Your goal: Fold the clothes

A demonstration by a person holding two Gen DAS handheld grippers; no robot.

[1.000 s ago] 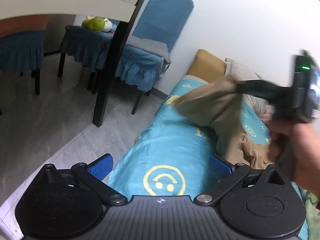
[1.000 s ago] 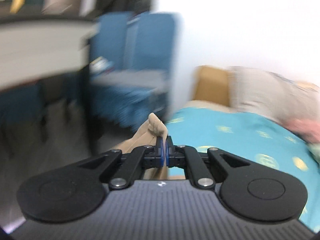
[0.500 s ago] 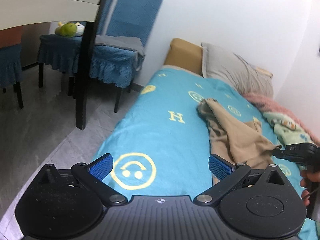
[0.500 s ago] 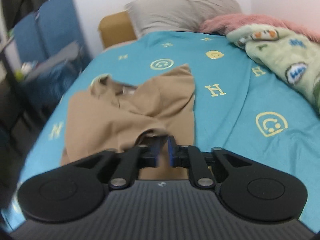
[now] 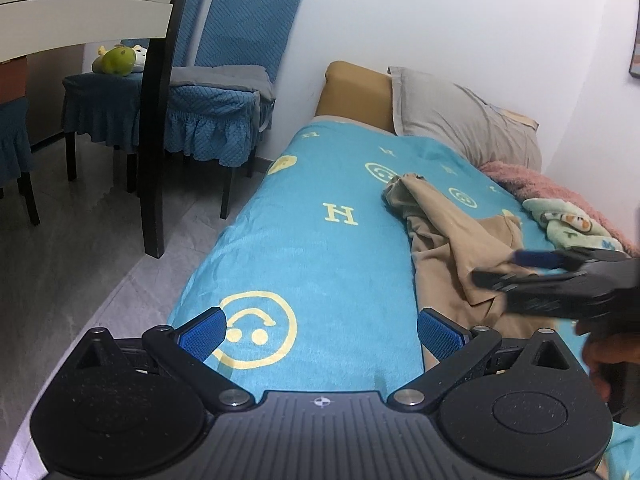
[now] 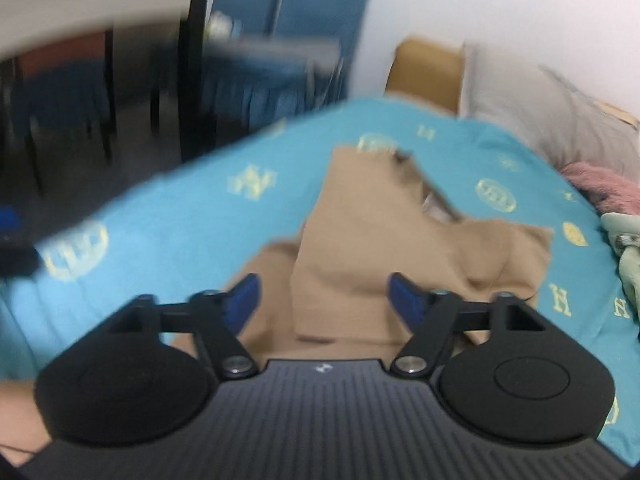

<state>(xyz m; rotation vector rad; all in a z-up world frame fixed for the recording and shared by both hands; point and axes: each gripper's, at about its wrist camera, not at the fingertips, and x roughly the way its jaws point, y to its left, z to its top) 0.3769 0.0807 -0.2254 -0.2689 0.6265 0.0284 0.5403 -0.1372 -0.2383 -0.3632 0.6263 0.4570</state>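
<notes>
A tan garment (image 5: 444,236) (image 6: 384,240) lies crumpled on the turquoise bedspread (image 5: 312,240) (image 6: 192,216). My right gripper (image 6: 323,300) hovers over its near part; the jaws are opening and the blue pads press on nothing, with cloth lying below the gap. In the left wrist view that right gripper (image 5: 504,270) comes in from the right over the garment. My left gripper (image 5: 320,332) stands open above the bedspread's smiley print, left of the garment, with nothing between its fingers.
A grey pillow (image 5: 460,120) and a tan cushion (image 5: 356,96) lie at the bed's head by the white wall. Pink and green blankets (image 5: 568,216) are bunched at the right. Blue-covered chairs (image 5: 224,80) and a table leg (image 5: 154,148) stand left of the bed.
My right gripper carried the tan garment over the bed, lowered it onto the bedspread and opened off it. My left gripper shifted slightly and stayed open.
</notes>
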